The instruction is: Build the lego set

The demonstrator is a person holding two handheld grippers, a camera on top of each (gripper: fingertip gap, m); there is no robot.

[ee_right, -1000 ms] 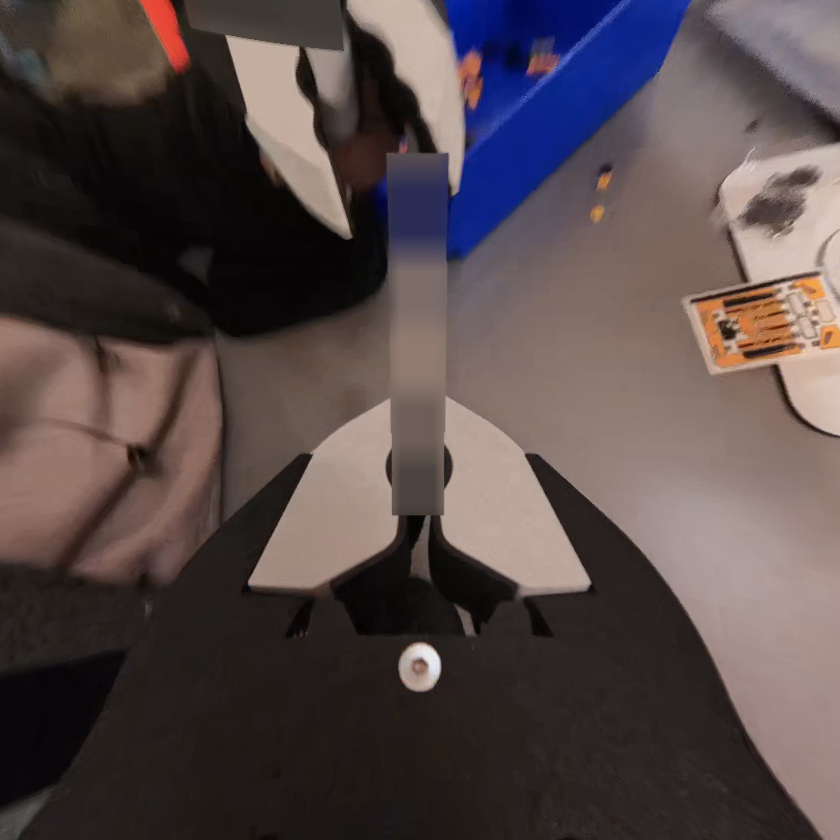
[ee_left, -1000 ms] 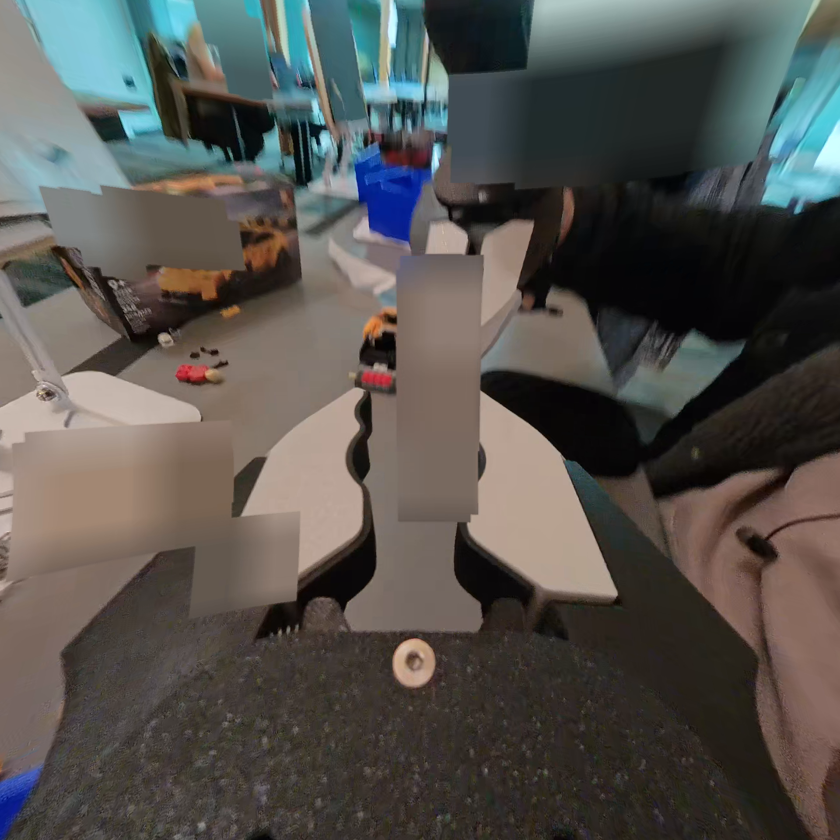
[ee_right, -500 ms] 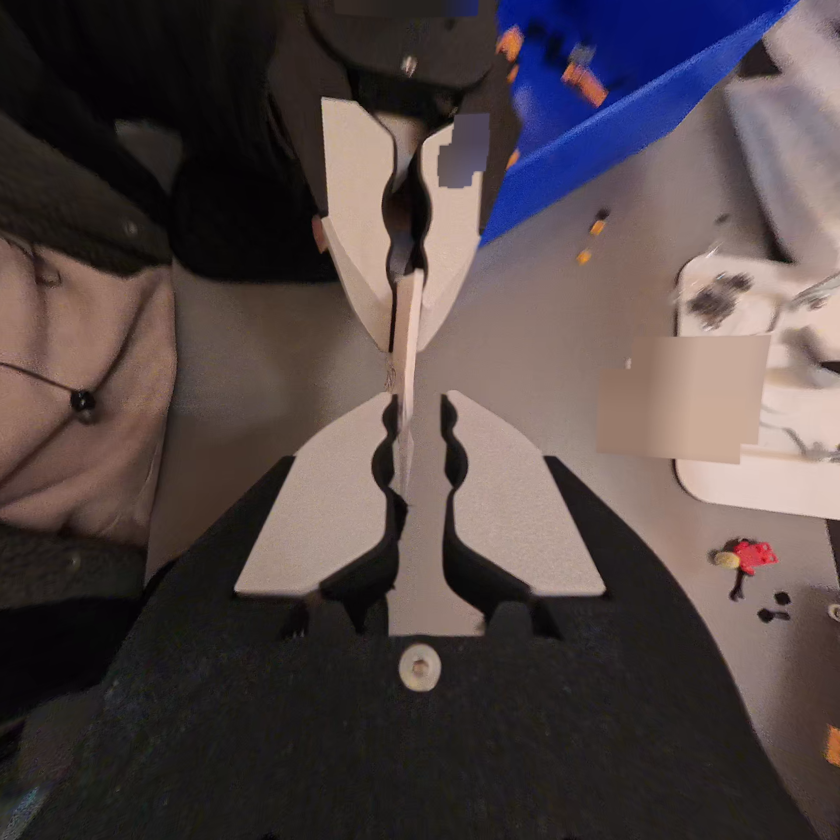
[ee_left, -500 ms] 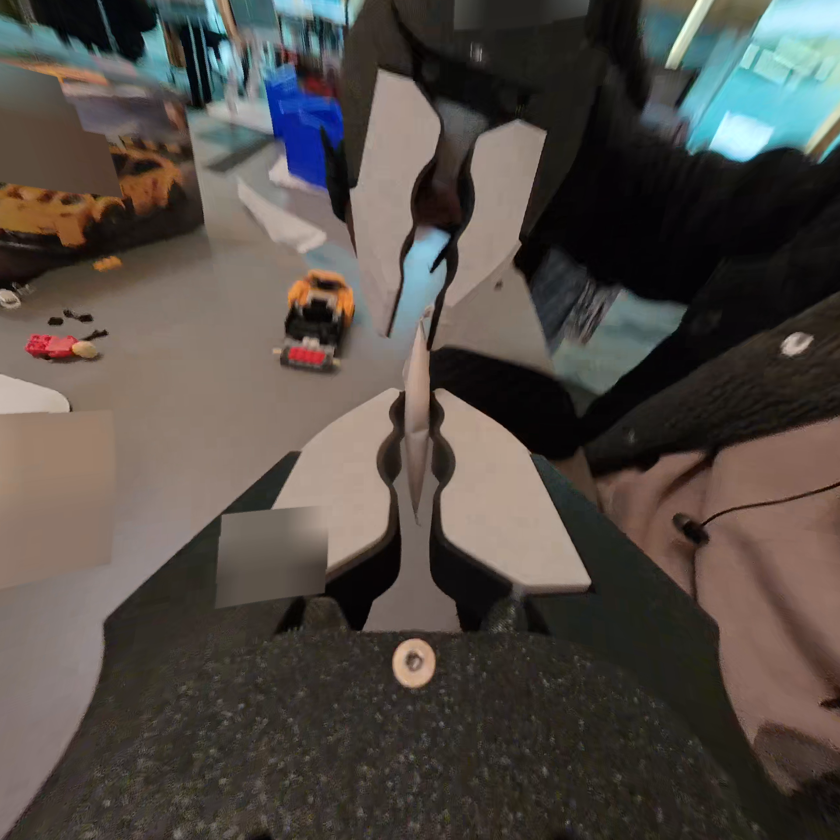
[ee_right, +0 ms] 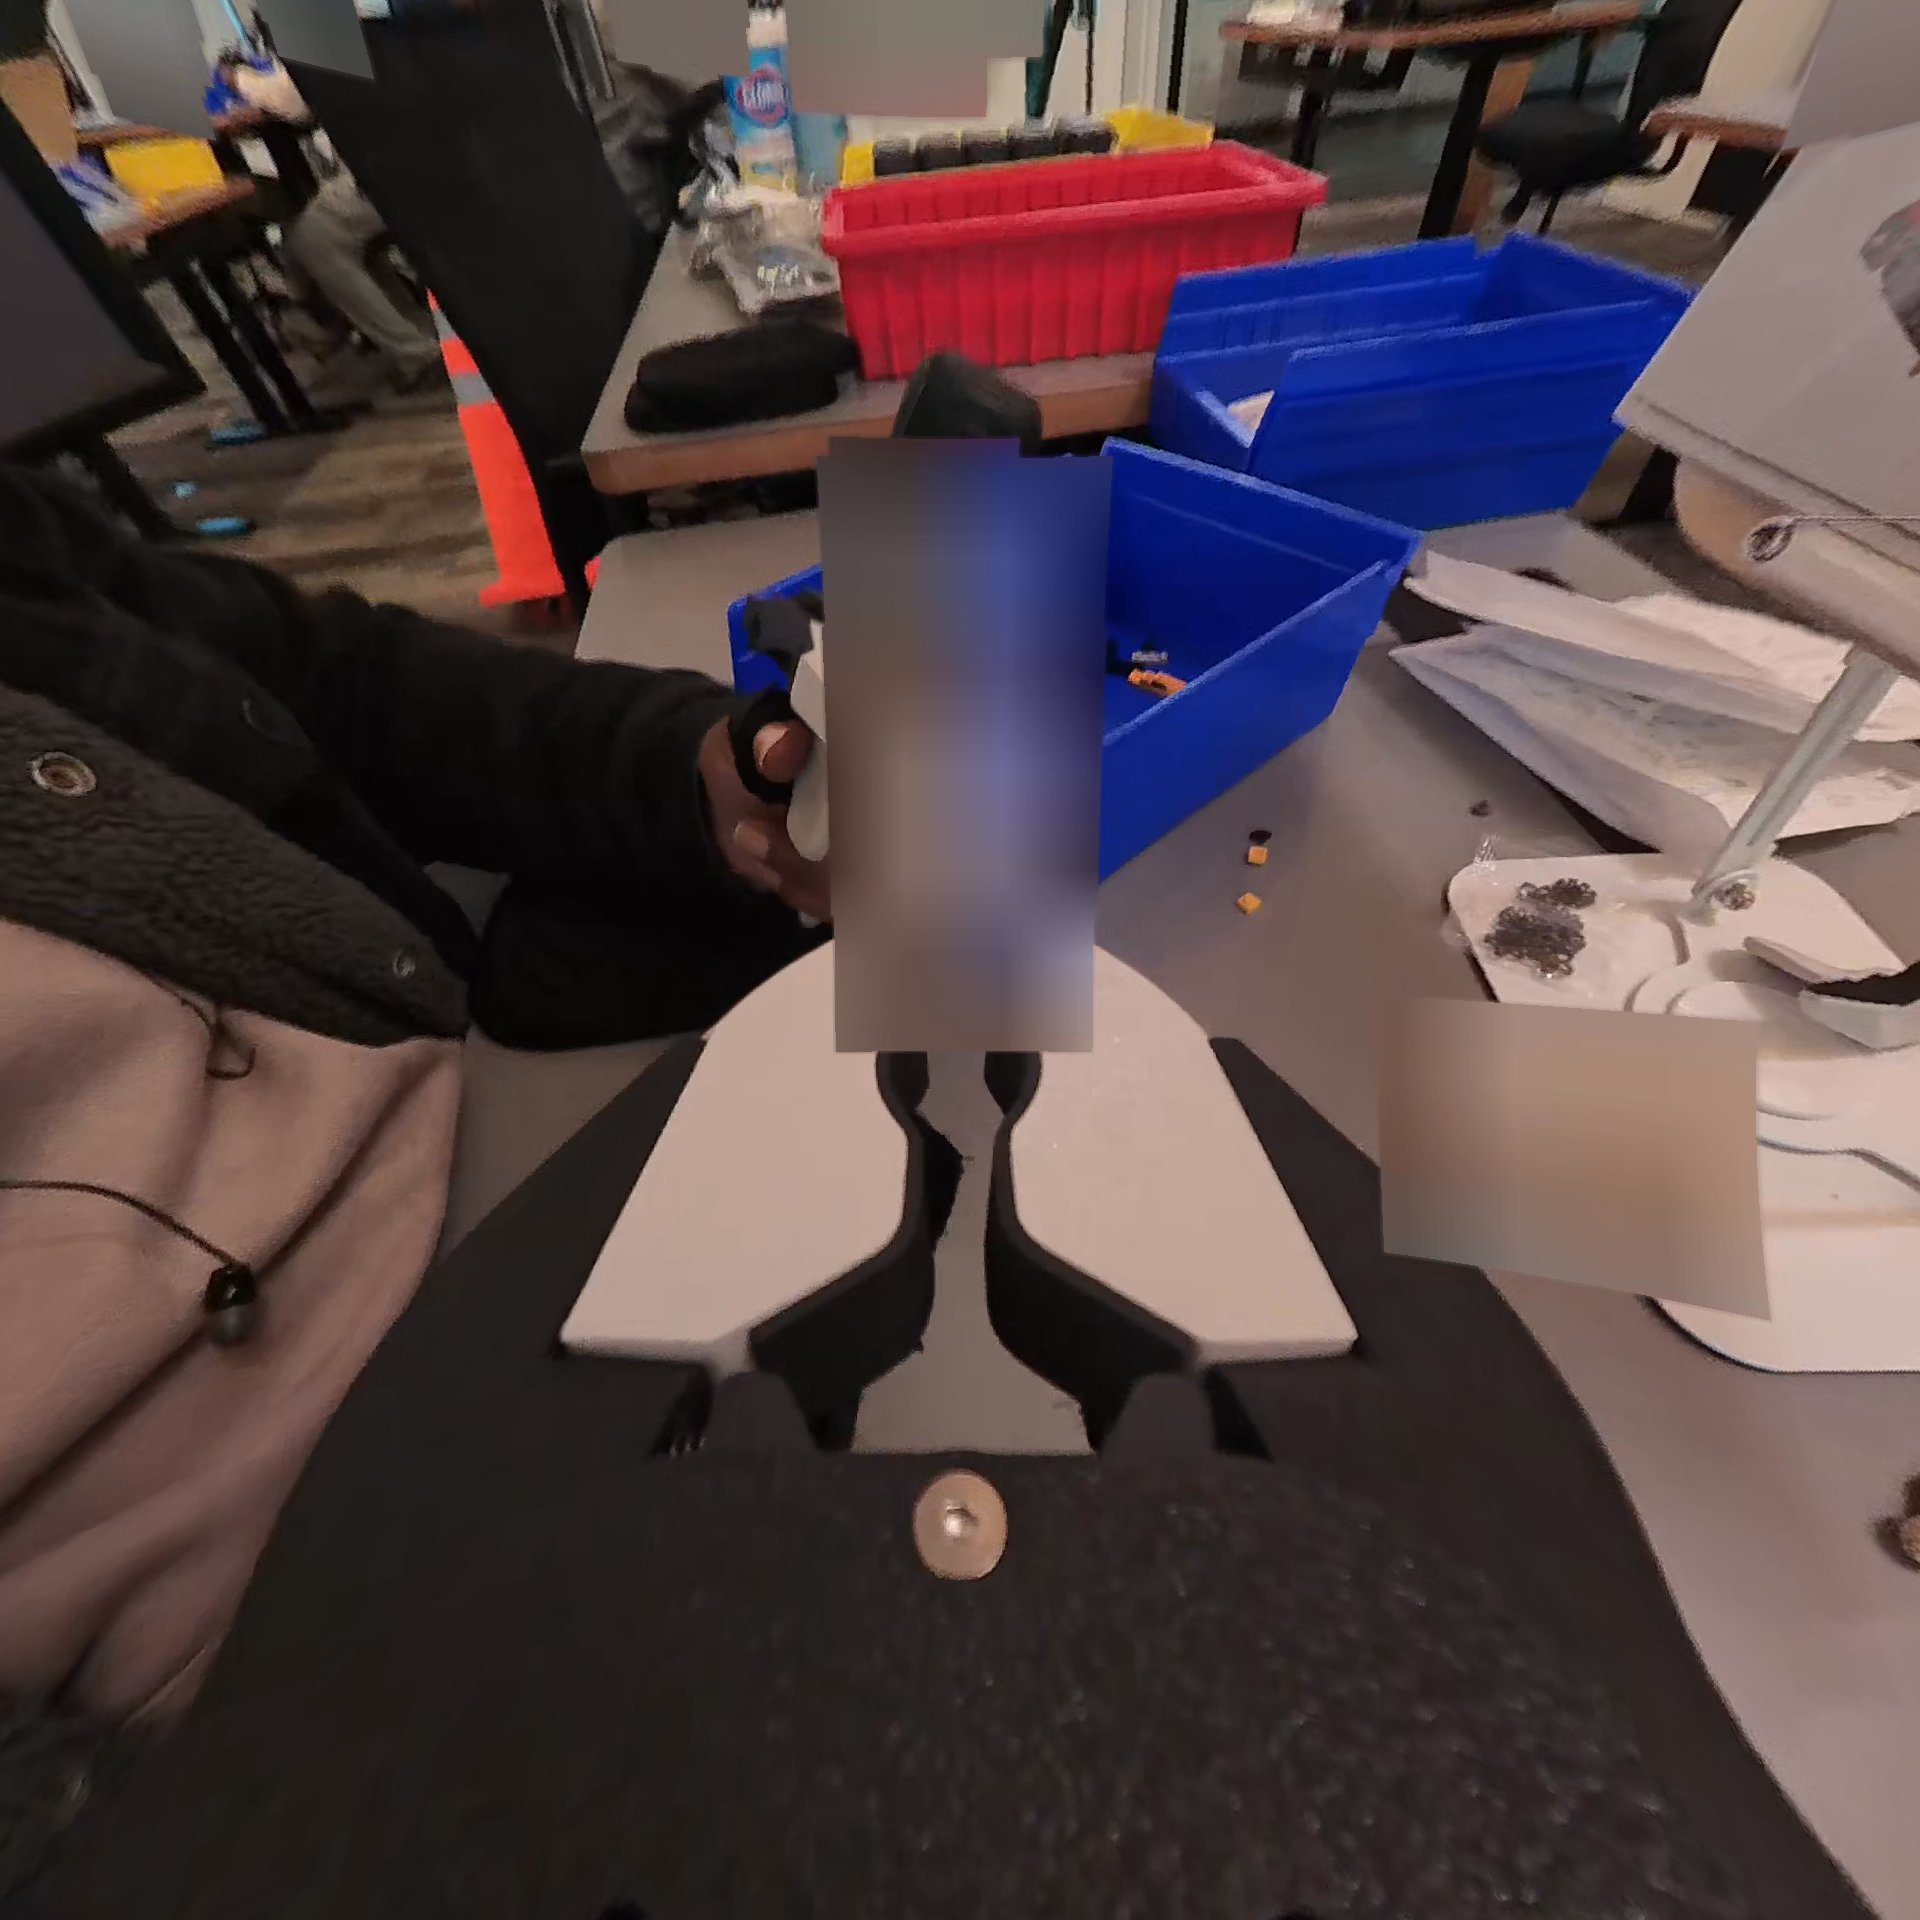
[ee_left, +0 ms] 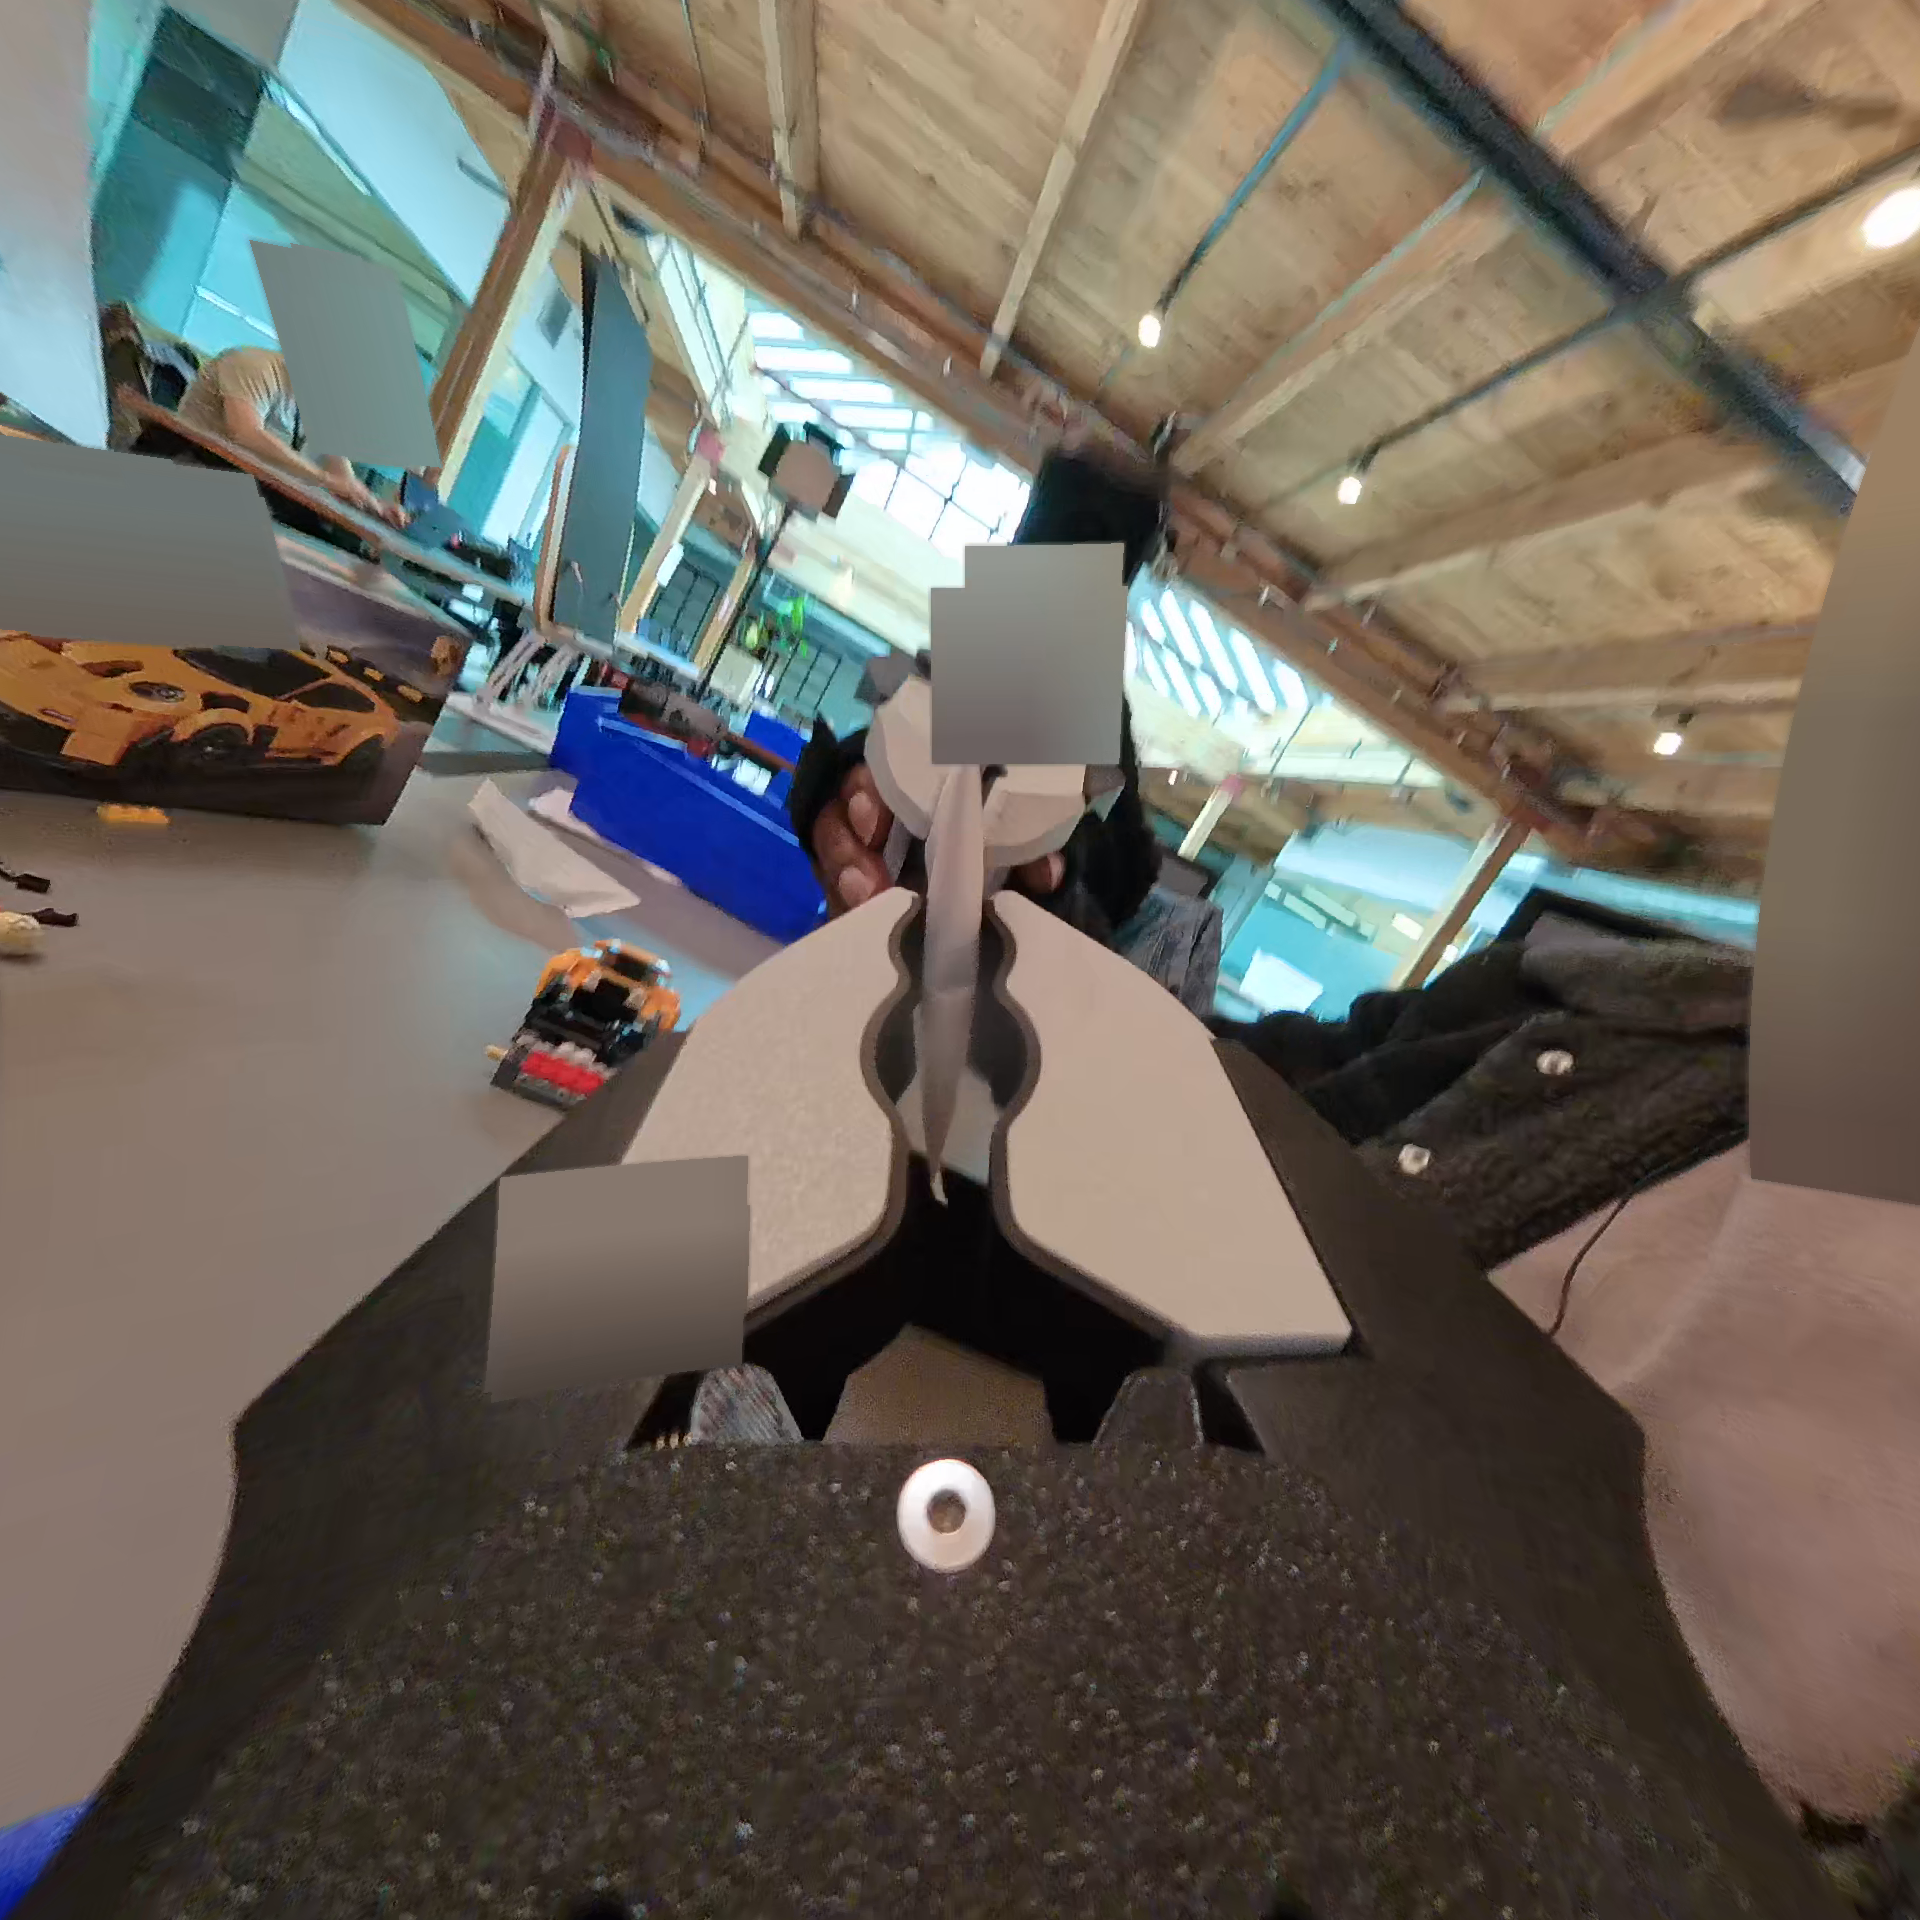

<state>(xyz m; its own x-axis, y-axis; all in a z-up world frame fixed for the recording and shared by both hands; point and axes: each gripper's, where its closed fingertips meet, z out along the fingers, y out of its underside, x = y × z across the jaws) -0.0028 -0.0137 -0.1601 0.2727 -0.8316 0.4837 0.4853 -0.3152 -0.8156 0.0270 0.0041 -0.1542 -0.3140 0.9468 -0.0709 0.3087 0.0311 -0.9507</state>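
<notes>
Currently the left claw (ee_left: 954,914) is closed on a thin pale sheet (ee_left: 948,997), seen edge-on between its fingers. The sheet is held in the air above the tabletop (ee_left: 260,1039) edge. Its long axis runs straight forward from the left claw to the right claw (ee_left: 971,805), which faces it and appears clamped on the far end. In the right wrist view a mosaic patch covers that claw's tips, so the grip is judged from the left wrist view only.

Handling, sheet: judged light, limp and easily creased or torn. Take hold at the end margins and keep the pull between the two claws gentle and in line.

The partly built orange-and-black car (ee_left: 597,1023) stands on the tabletop, left of the left claw and clear of both claws. Its red rear bricks face the camera. Its nose points away, toward the blue bin (ee_left: 675,821), so its long axis runs near-left to far-right.

Handling, car: judged light and rigid, but bricks can pop off. Grip across the body sides, not the protruding parts.
</notes>
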